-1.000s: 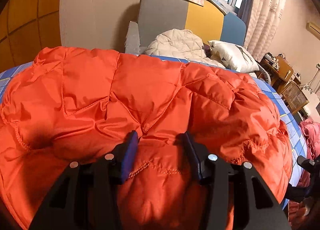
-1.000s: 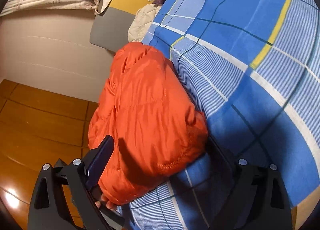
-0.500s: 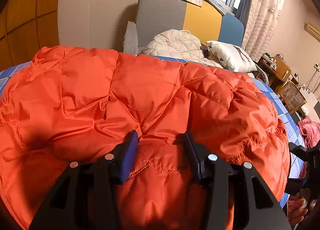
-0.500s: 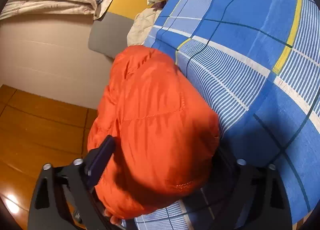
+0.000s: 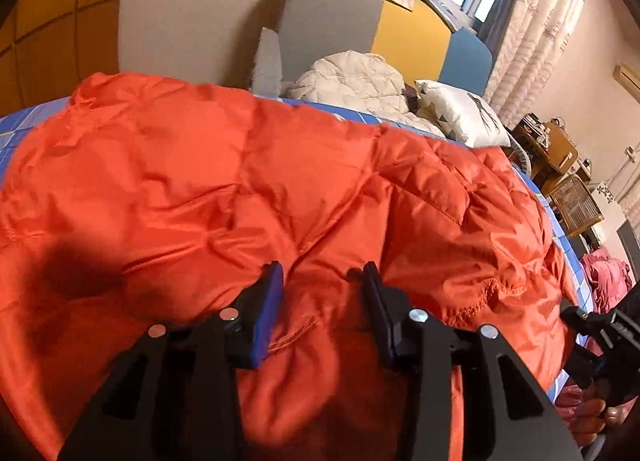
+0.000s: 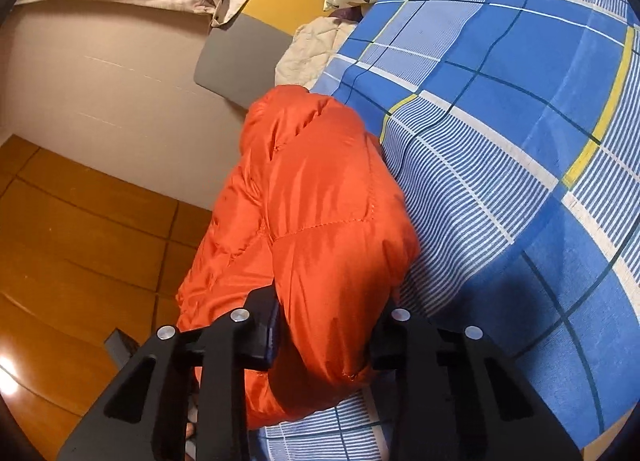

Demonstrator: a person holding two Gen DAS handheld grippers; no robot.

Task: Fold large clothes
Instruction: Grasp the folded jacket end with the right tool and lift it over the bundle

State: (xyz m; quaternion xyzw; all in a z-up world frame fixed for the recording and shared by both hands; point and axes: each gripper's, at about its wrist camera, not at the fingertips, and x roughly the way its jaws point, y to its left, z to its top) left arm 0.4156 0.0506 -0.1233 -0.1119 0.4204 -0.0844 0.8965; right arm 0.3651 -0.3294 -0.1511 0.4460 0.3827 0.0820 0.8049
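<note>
A blue checked bed sheet (image 6: 500,109) carried the orange down jacket (image 5: 280,189) along its near edge. The left tool (image 5: 322,309) was closing on a fabric ridge. The right tool (image 6: 328,325) was closing around the bulky end. Both grips needed full layers before lifting together.

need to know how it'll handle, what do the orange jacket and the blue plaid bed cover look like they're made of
Orange jacket: looks like a thin, glossy synthetic shell, nylon or polyester, over puffy filling; it shows sheen, fine crinkles and stitched quilt lines. Probably slippery and springy.
Blue plaid bed cover: looks like matte woven cloth, perhaps cotton; flat printed stripes, no shine. The exact fibre can't be told.
</note>
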